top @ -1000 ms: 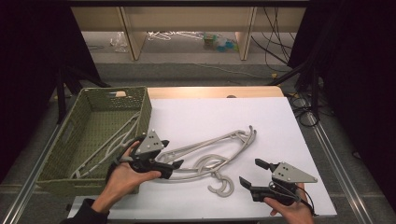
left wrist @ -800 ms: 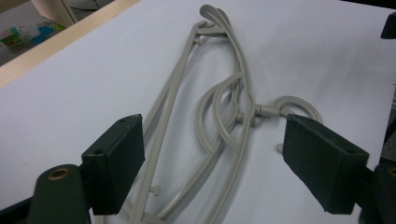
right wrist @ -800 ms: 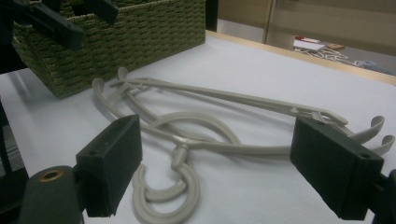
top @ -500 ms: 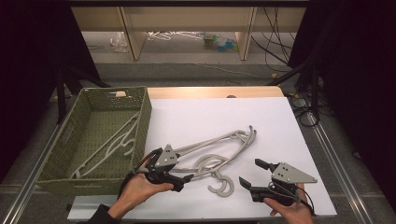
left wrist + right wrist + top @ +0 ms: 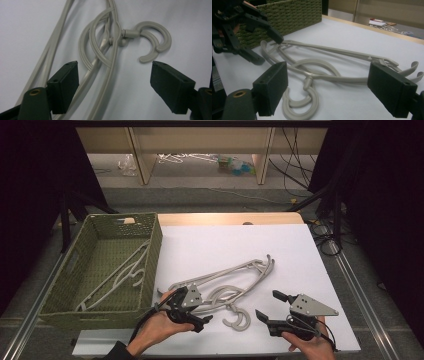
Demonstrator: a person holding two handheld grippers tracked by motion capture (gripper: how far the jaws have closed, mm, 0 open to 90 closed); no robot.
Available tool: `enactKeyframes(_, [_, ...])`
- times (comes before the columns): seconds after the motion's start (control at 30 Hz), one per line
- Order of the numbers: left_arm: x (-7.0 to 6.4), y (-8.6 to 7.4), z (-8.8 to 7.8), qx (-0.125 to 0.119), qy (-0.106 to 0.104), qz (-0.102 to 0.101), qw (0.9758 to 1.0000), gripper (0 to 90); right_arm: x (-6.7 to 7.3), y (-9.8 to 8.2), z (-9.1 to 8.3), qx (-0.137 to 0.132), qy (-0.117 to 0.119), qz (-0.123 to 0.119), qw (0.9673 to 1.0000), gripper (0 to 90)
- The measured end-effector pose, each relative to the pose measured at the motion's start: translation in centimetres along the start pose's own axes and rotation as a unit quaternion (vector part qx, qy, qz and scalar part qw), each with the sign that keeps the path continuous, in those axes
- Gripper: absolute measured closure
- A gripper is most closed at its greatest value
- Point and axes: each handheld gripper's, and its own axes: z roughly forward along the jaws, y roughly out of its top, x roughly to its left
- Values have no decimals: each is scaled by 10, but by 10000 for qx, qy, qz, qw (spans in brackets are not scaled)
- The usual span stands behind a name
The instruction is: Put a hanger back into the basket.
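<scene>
We see a green woven basket (image 5: 150,255) standing at the table's (image 5: 225,245) left edge, with a grey hanger (image 5: 117,277) lying slantwise inside it. Beyond the table's far edge, loose hangers (image 5: 182,157) and a crumpled bag (image 5: 125,165) lie on the floor under a wooden shelf (image 5: 200,135).

Left black two-jaw gripper (image 5: 196,312) shifted away from the green woven basket (image 5: 150,265) toward the right gripper, now poised low over the necks of the pale grey plastic hangers (image 5: 110,50), jaws spread wide either side, curved hooks just ahead of its tips.
</scene>
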Motion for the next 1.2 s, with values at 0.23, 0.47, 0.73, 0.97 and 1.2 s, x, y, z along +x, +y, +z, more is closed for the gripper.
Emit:
enactKeyframes(0.23, [-1, -1, 19, 525, -96, 74, 9985, 337, 5, 3, 1, 178, 77, -40, 9998, 178])
enactKeyframes(0.47, [-1, 0, 32, 825, -216, 22, 9964, 399, 5, 2, 1, 165, 56, -35, 9998, 178])
enactKeyframes(0.73, [8, 6, 45, 1154, -442, -173, 9922, 549, 5, 3, 1, 161, 66, -60, 9998, 178])
enactKeyframes(0.97, [12, 7, 46, 1087, -591, -290, 9919, 741, 6, 3, 0, 162, 82, -62, 9998, 179])
enactKeyframes(1.2, [11, 9, 45, 1151, -677, -117, 9910, 768, 7, 3, 1, 137, 81, -65, 9999, 179])
